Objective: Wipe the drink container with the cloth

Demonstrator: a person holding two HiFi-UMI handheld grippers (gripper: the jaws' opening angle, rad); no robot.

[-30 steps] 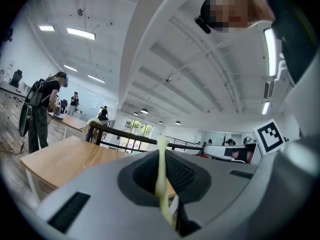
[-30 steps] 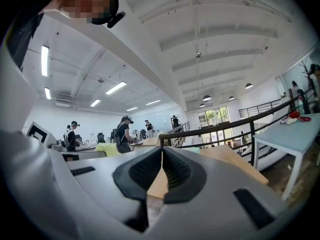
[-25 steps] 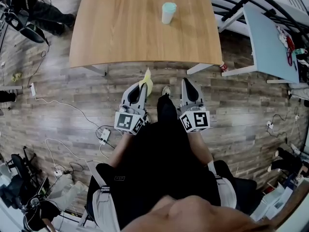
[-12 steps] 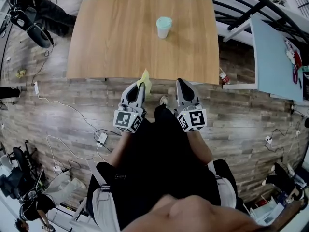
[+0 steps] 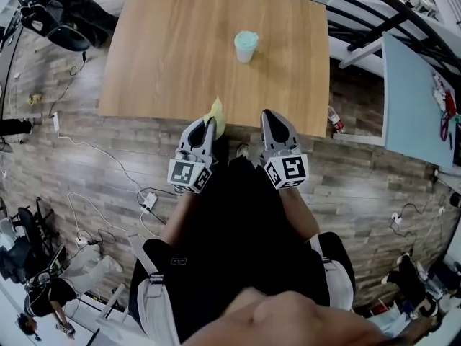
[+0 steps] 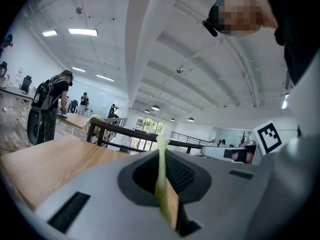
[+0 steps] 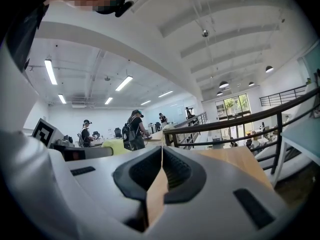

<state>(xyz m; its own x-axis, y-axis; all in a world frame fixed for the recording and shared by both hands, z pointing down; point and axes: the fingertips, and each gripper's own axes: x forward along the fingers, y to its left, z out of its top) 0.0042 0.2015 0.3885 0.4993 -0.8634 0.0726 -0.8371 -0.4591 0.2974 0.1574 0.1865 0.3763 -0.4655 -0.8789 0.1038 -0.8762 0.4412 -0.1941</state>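
**A:** What has the left gripper (image 5: 206,123) got?

**B:** Its jaws are pressed together on the yellow cloth (image 5: 216,113). In the left gripper view the cloth runs as a thin strip up the seam between them and pokes out past the tips (a limp little tuft of it, in the head view).

**A:** And the right gripper (image 5: 269,115)?

**B:** Its jaws are closed flat, pad against pad, and they hold nothing. The right gripper view shows only the seam where they meet.

**A:** Where is the drink container (image 5: 245,46)?

**B:** It is a pale teal cup with a lid. It stands upright on the wooden tabletop (image 5: 166,56), well ahead of both pairs of jaws and roughly in line with the gap between the two grippers.

**A:** How do the grippers sit against each other?

**B:** They are side by side and near each other, both pointing forward. The jaw tips reach the tabletop's near edge, and the gripper bodies are over the plank floor (image 5: 86,164). The cloth's tip overlaps that edge in the head view.

**A:** What lies to the sides?

**B:** Well to the right of the right jaws there is a pale blue board (image 5: 410,92). To the left of the left jaws, cables (image 5: 108,161) trail across the floor. Far beyond the left jaws and off to their left stands a person with a backpack (image 6: 50,104).
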